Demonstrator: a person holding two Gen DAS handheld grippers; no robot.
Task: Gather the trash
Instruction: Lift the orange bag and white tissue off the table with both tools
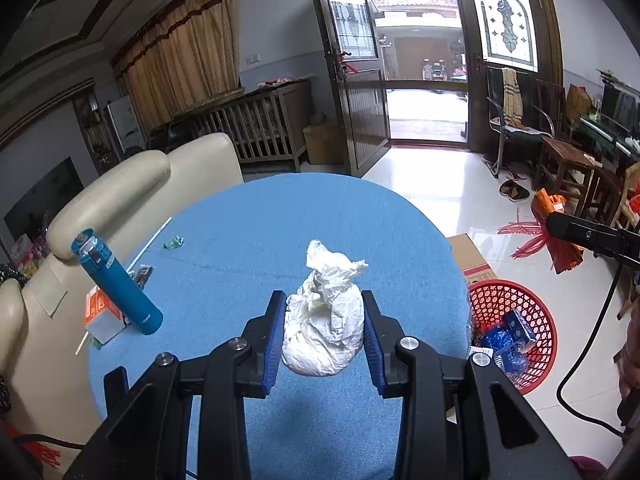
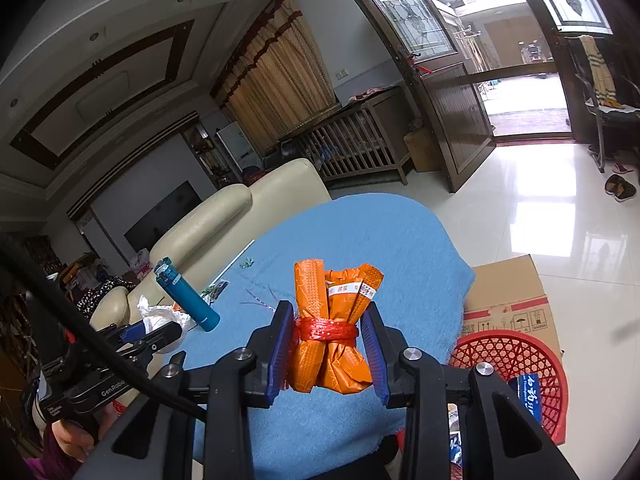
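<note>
My left gripper (image 1: 324, 320) is shut on a crumpled white paper wad (image 1: 324, 320), held above the round blue-covered table (image 1: 248, 232). My right gripper (image 2: 330, 338) is shut on an orange wrapper bundle (image 2: 332, 320) tied with red plastic string, also held over the table. A red mesh basket (image 1: 520, 308) stands on the floor to the right of the table, with blue packaging inside; it shows in the right wrist view as the basket (image 2: 516, 356). In that view the left gripper (image 2: 154, 330) with its white wad sits at the left.
A teal bottle (image 1: 116, 280) and an orange-white carton (image 1: 100, 316) stand at the table's left, with a green scrap (image 1: 173, 242) and a thin white stick (image 1: 150, 244) nearby. A cardboard box (image 2: 512, 296) sits behind the basket. Cream sofa (image 1: 120, 188) lies left.
</note>
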